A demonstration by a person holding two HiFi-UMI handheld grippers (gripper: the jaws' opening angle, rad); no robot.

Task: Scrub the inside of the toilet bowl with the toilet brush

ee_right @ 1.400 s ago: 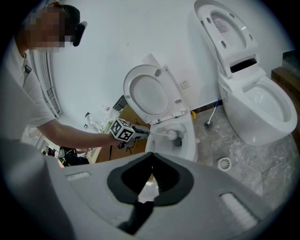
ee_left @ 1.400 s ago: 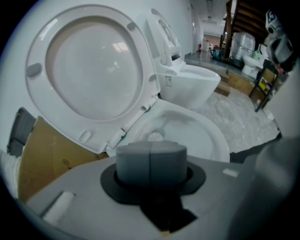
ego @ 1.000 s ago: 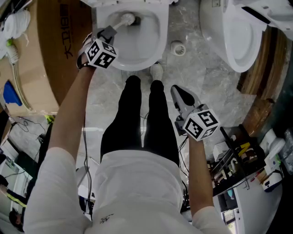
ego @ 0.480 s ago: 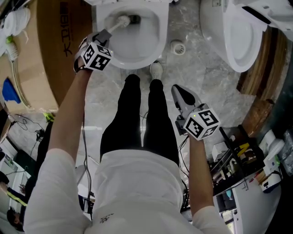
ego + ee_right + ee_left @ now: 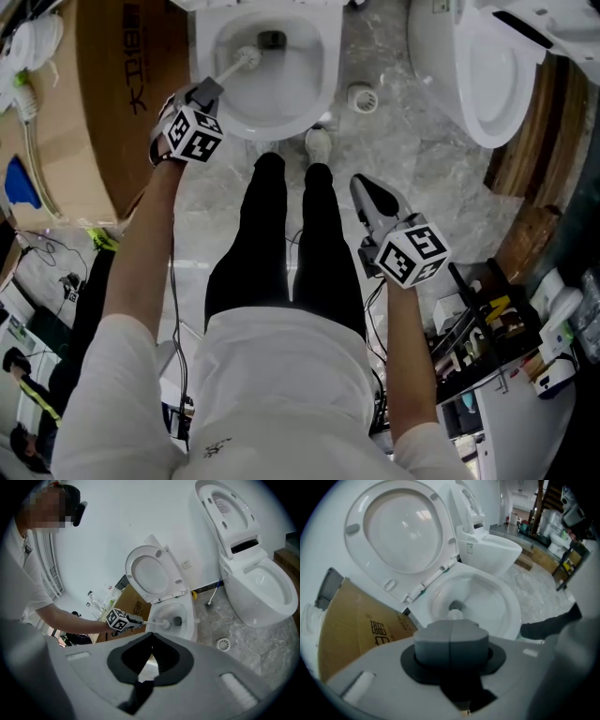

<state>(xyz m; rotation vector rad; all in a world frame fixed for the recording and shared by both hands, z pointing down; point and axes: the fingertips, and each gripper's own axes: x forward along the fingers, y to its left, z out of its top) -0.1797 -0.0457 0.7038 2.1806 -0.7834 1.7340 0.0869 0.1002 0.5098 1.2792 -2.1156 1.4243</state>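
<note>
My left gripper (image 5: 210, 90) is clamped on the handle of the toilet brush (image 5: 246, 59). The brush head is down inside the toilet bowl (image 5: 326, 75), just left of the drain hole (image 5: 272, 39). My right gripper (image 5: 371, 194) hangs beside my right leg (image 5: 323, 246), jaws closed together on nothing.

Left arm is reaching forward, left gripper (image 5: 206, 94) is clamping the toilet brush (image 5: 236, 64) handle. Right arm is bending at the side, right gripper (image 5: 367, 192) is pointing forward, jaws together, empty.
</note>
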